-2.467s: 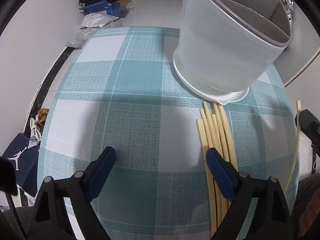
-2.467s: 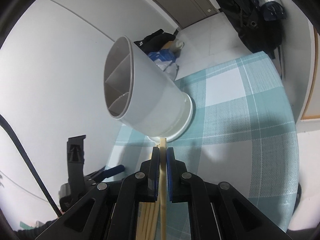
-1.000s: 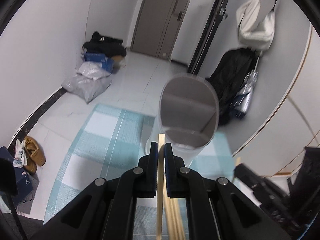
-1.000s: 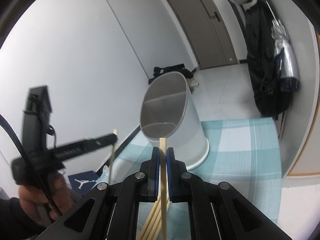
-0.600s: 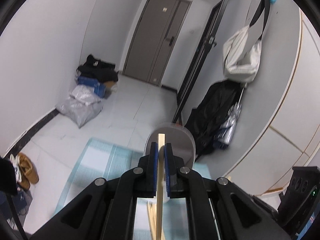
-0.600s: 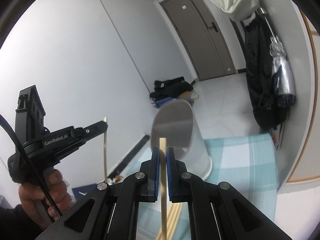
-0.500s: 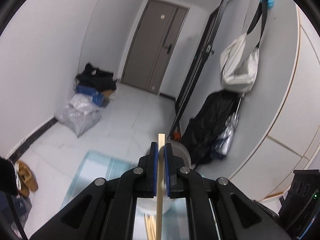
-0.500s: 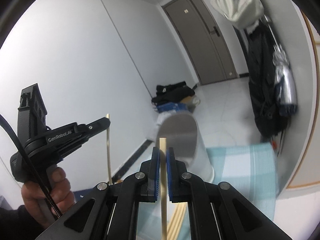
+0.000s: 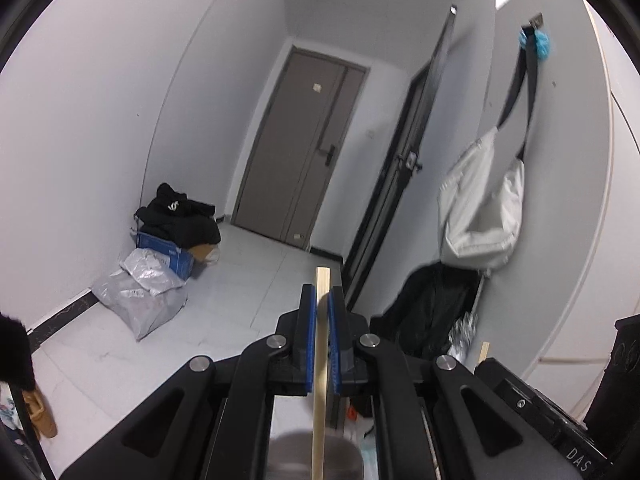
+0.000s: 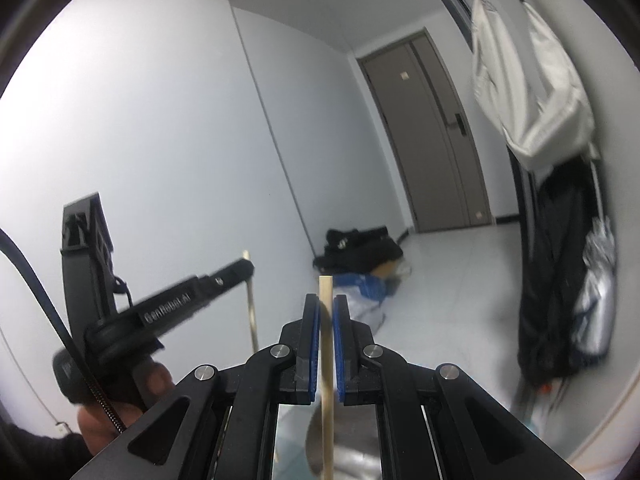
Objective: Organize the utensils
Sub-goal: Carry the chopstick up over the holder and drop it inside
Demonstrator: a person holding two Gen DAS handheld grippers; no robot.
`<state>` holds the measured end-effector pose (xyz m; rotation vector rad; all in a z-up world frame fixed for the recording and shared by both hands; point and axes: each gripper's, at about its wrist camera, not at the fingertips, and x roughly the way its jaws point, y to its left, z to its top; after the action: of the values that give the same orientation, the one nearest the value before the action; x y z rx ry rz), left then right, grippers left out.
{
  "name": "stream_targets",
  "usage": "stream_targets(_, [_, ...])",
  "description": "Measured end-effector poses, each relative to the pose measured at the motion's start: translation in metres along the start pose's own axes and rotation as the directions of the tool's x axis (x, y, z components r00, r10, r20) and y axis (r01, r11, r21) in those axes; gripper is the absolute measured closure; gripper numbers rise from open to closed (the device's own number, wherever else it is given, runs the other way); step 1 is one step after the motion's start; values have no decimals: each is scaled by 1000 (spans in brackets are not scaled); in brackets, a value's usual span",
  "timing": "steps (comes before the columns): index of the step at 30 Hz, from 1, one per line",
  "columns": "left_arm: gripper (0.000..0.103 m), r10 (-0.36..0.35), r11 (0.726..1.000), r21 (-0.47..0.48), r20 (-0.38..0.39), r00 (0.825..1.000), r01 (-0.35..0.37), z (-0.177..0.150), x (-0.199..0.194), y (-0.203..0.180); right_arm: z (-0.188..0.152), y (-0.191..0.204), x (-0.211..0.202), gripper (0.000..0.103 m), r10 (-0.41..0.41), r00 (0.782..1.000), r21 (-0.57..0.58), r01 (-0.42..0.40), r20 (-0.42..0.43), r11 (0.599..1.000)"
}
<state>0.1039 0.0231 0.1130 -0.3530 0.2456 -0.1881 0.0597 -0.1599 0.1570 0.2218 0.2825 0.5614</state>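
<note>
In the left wrist view my left gripper (image 9: 322, 290) is shut on a pale wooden chopstick (image 9: 320, 400) that stands upright between the blue pads. Below it, at the frame's bottom edge, shows the grey rim of the utensil holder (image 9: 344, 454). My right gripper (image 10: 326, 298) is likewise shut on a second upright chopstick (image 10: 327, 400), above the blurred holder (image 10: 352, 454). In the right wrist view the left gripper (image 10: 245, 269) is held by a hand (image 10: 120, 404) at the left, its chopstick (image 10: 251, 316) hanging down. The right gripper (image 9: 486, 364) shows at the lower right of the left wrist view.
Both views look level into a hallway with a grey door (image 9: 304, 160). Black clothes, a blue box (image 9: 166, 254) and a silver bag (image 9: 140, 296) lie on the floor at the left. A white bag (image 9: 480, 216) and a dark coat (image 9: 432, 312) hang on the right wall.
Both grippers have risen and tipped up, each still holding its chopstick. The holder has slid down to the bottom edge of both views and the checked tablecloth has dropped out of sight.
</note>
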Motion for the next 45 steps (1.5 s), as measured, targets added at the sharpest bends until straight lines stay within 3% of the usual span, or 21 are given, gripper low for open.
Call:
stream_targets(6, [100,26,1000,2,50,998,-26,-4,26,11,13,-6,39,97,-13,999,-68,16,33,998])
stream_targets(16, [100,11,996,86,76,997,-18,-24,46,9,-4,-28,76,97,-20,998,-51,24,67,998])
stream_targets(28, [100,-41,993,112,22,999,38,-36,49,15,-30,-36,87,97,10,1000,-108,-9,5,994])
stream_targets(37, [100,-79,987,134,-73,994,88,-45,43,15,-45,-29,80,97,29,998,-117,-34,-48,993])
stream_targets(41, [100,-92,981,153,-162,983,117,-50,41,18,-53,-27,83,97,43,994,-135,-56,-96,989])
stream_targets(45, [99,-77,988,112,-257,963,109,-49,40,27,-61,-24,84,94,64,987,-124,-82,-148,989])
